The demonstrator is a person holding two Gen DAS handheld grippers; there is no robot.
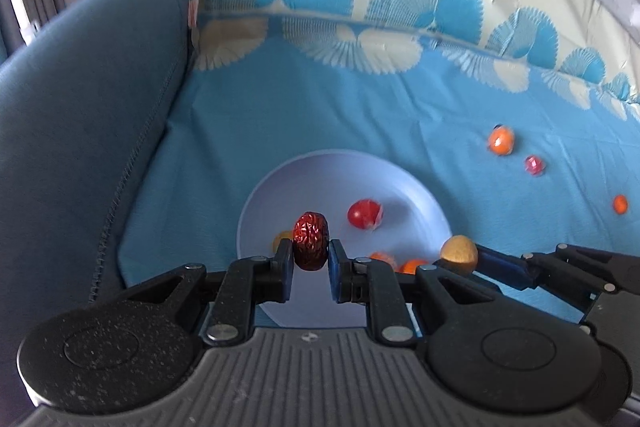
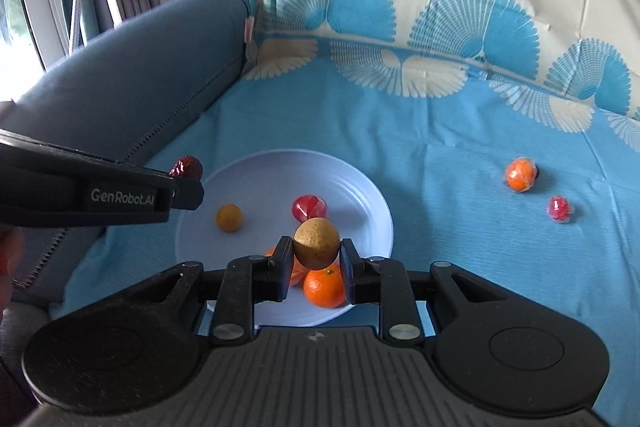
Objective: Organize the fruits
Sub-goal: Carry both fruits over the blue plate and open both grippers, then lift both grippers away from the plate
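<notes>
My left gripper [image 1: 311,250] pinches a wrinkled red jujube [image 1: 311,240]; my right gripper [image 2: 316,254] clamps a tan longan [image 2: 316,243]. Both hang over the white plate [image 2: 360,183]. I'd lower each close above bare plate before releasing, clear of the tangerine [image 2: 325,286], so nothing rolls off.

One plate [image 2: 360,187], three oranges [image 2: 520,174], two longans [image 2: 229,217], three wrapped reds [image 2: 559,209]

- The red date [image 1: 311,241] has wrinkled, glossy skin.
- The tan fruit [image 2: 317,243] looks matt and finely rough.
- The plate [image 2: 360,195] is smooth, pale plastic with a soft sheen.
- The cloth [image 2: 460,163] is thin printed sheet, creased.
- The left tool [image 1: 311,259] is matt black plastic with metal rivets.
- The sofa arm [image 1: 88,99] is stitched blue fabric.
</notes>
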